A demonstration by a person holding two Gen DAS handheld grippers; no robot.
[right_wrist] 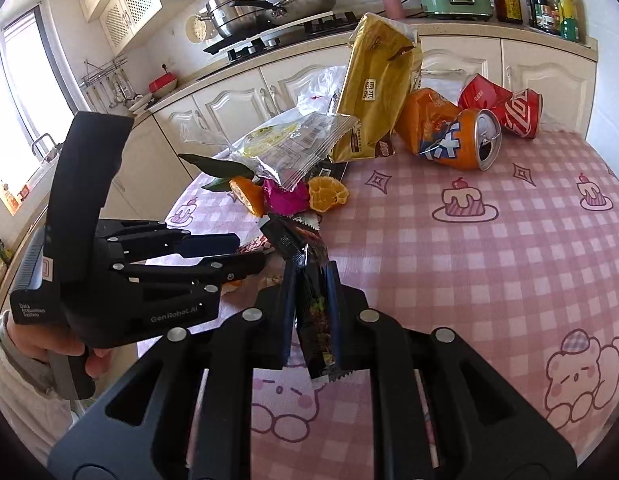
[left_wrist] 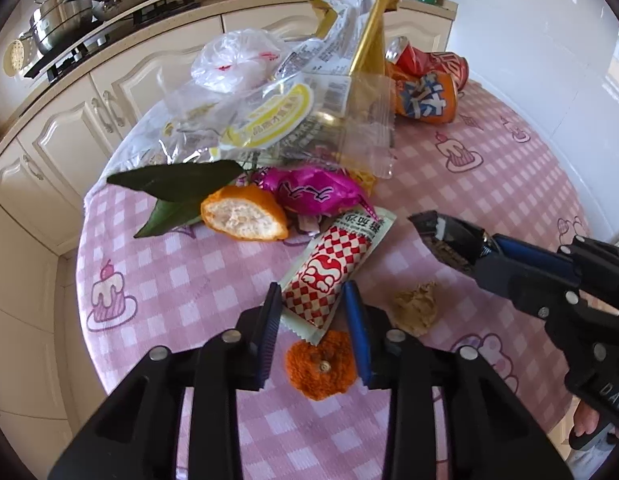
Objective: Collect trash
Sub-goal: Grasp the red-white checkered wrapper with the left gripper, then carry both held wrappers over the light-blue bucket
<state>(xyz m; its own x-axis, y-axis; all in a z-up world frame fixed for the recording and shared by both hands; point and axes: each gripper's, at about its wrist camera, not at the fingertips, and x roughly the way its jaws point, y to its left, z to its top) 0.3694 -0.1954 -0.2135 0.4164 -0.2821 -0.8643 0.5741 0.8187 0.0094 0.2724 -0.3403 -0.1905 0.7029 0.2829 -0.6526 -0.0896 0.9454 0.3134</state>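
Left gripper (left_wrist: 315,312), fingers wide, straddles a red-checked wrapper (left_wrist: 333,268) lying flat on the pink worktop (left_wrist: 489,184); light, crinkly and slippery, it likely wants pinching mid-length. Right gripper (right_wrist: 311,300) clamps a dark wrapper (right_wrist: 315,312).

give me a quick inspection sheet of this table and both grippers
surface: pink checked tablecloth.
job's things: red-white checked wrapper, orange peel, magenta wrapper, gold bag, orange can and red can, both crushed.
clutter: clear plastic bags, green leaves.
grippers: left gripper open around the checked wrapper's near end; right gripper shut on dark wrapper.
cables: nothing seen.
surroundings: stove with pots, cream cabinets.
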